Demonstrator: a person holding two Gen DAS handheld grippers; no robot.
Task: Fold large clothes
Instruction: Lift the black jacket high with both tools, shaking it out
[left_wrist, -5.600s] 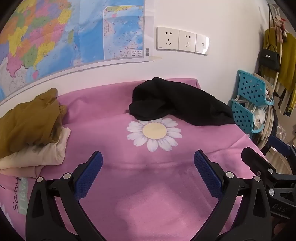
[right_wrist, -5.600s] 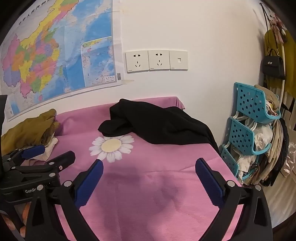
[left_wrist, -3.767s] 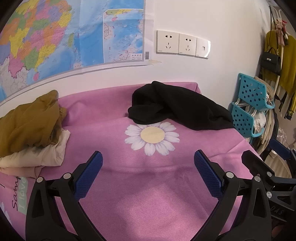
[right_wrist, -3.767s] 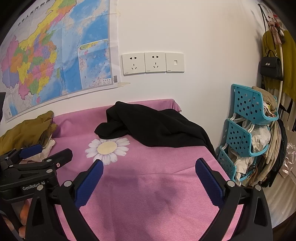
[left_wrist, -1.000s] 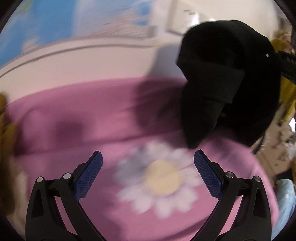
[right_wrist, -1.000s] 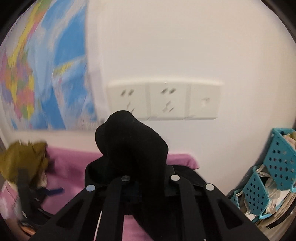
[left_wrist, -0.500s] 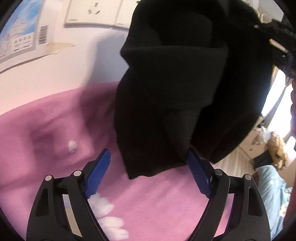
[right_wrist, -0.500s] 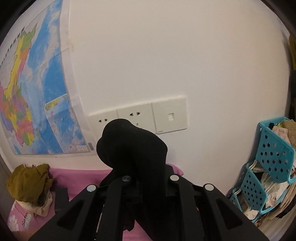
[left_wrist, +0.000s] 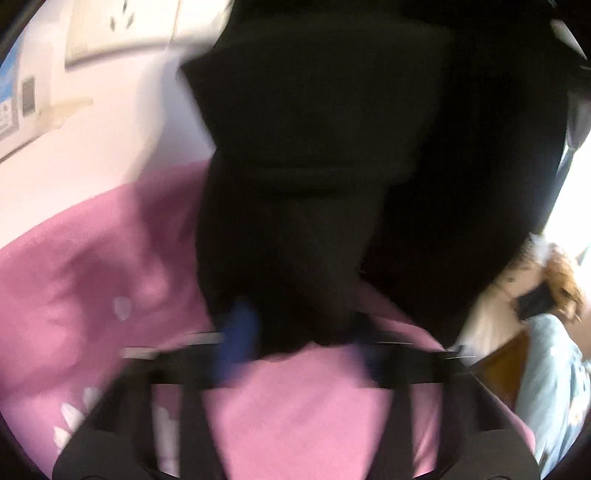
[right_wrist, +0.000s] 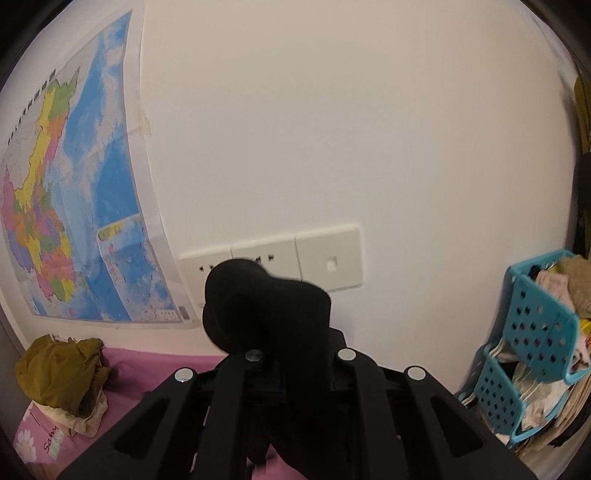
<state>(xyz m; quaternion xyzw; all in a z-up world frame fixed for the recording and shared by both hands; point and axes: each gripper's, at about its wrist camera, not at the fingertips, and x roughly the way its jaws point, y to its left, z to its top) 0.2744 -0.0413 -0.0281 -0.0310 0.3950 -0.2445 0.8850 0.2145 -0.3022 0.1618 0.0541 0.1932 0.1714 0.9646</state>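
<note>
A black garment (left_wrist: 332, 166) hangs in the air above the pink bedspread (left_wrist: 303, 413). My right gripper (right_wrist: 299, 373) is shut on a bunched fold of it (right_wrist: 266, 306) and holds it up in front of the white wall. In the blurred left wrist view my left gripper (left_wrist: 299, 343) has its blue pads close together around the garment's lower hanging edge. The frame is too smeared to show whether the pads pinch the cloth.
A pile of olive and beige clothes (right_wrist: 62, 373) lies at the left of the bed. Wall sockets (right_wrist: 273, 266) and a map (right_wrist: 70, 206) are on the wall. Blue baskets of clothes (right_wrist: 535, 339) stand at the right.
The left gripper's pads have come much closer together around the garment's lower edge. The right gripper has tilted further up, still holding the garment.
</note>
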